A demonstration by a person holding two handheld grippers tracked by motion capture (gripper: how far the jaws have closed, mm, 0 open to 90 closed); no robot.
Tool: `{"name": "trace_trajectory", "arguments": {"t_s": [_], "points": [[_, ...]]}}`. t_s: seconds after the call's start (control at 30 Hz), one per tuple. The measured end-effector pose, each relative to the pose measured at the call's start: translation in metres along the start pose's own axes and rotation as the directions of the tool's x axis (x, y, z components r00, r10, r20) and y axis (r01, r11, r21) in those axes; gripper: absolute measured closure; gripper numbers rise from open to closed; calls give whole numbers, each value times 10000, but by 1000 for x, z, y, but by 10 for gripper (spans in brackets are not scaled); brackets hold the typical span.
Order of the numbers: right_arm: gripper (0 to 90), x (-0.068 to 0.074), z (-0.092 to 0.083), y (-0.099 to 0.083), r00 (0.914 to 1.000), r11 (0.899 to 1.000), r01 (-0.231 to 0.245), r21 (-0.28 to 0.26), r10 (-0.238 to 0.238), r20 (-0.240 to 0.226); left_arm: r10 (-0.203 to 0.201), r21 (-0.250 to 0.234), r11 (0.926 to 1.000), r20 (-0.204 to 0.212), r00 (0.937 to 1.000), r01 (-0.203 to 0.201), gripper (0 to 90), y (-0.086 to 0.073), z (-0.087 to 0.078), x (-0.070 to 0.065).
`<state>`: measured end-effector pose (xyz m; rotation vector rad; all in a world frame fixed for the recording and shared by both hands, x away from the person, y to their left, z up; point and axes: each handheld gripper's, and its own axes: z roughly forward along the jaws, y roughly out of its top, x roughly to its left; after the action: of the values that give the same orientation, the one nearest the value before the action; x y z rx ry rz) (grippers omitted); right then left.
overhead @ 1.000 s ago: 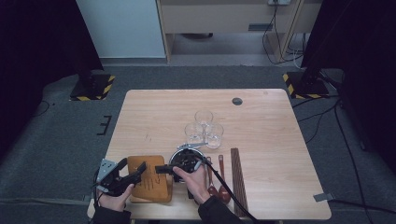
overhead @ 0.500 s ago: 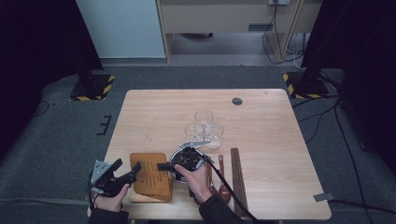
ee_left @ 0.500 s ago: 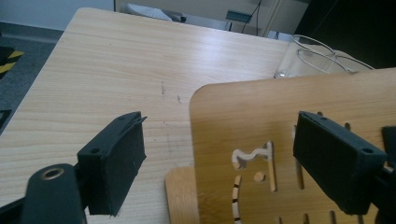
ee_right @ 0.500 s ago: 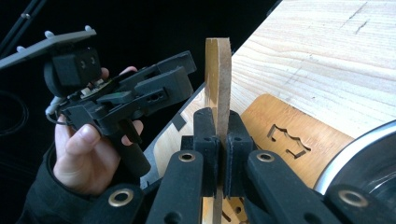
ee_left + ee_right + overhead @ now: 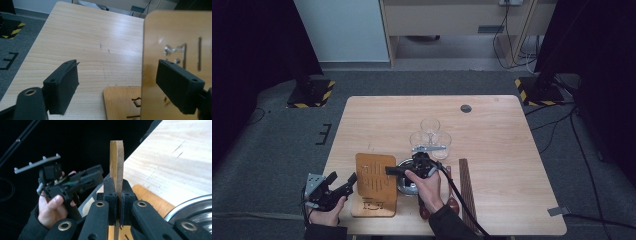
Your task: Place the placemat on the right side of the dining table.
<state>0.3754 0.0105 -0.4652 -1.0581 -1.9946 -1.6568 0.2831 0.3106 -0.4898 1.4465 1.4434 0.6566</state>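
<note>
My right gripper is shut on the edge of a thin brown wooden panel, which stands on edge between its pads. A second slotted panel lies flat on the table beneath it. My left gripper is at the table's front left corner, just left of the panels. Its jaws stand wide apart with nothing between them. The raised panel rises behind its right-hand jaw.
A metal bowl sits right of the panels under my right hand. Three clear glasses stand behind it. A dark wooden strip and reddish spoons lie at the front right. A small black disc is at the far edge.
My right gripper has raised the panel's edge a little. My left gripper has drawn back slightly to the left, off the panels.
</note>
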Motion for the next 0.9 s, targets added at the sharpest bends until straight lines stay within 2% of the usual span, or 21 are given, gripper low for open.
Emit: {"name": "trace_trajectory", "arguments": {"t_s": [0.3,0.43,0.5,0.63,0.67,0.77,0.8,0.83,0.87,0.9], "points": [[870,2,-21,14,9996,9972,209,-711,-197,177,115,301,9995,-168,9998,-110,174,-3,4,1],[870,3,-31,19,9994,9946,247,-1011,-223,245,308,815,9963,-300,9991,-283,173,-7,9,2],[870,3,-33,20,9994,9940,265,-1063,-239,264,326,891,9956,-298,9990,-298,173,-8,11,2],[870,4,-42,26,9991,9904,318,-1343,-275,334,706,1532,9861,-337,9969,-646,164,-14,21,0],[870,4,-43,27,9989,9898,338,-1387,-290,369,706,1532,9861,-337,9969,-646,161,-14,21,0],[870,4,-48,30,9989,9873,348,-1548,-294,368,959,1992,9760,-331,9948,-874,151,-18,28,-2],[870,4,-49,30,9988,9866,373,-1590,-316,380,1086,2251,9694,-336,9935,-983,146,-21,32,-3],[870,4,-49,30,9988,9866,373,-1590,-316,380,1086,2251,9694,-336,9935,-983,141,-21,32,-3],[870,4,-52,31,9984,9841,420,-1728,-350,433,1267,2459,9626,-372,9912,-1138,138,-23,35,-4],[870,4,-52,31,9984,9841,420,-1728,-350,433,1267,2459,9626,-372,9912,-1138,136,-23,35,-4]]}}
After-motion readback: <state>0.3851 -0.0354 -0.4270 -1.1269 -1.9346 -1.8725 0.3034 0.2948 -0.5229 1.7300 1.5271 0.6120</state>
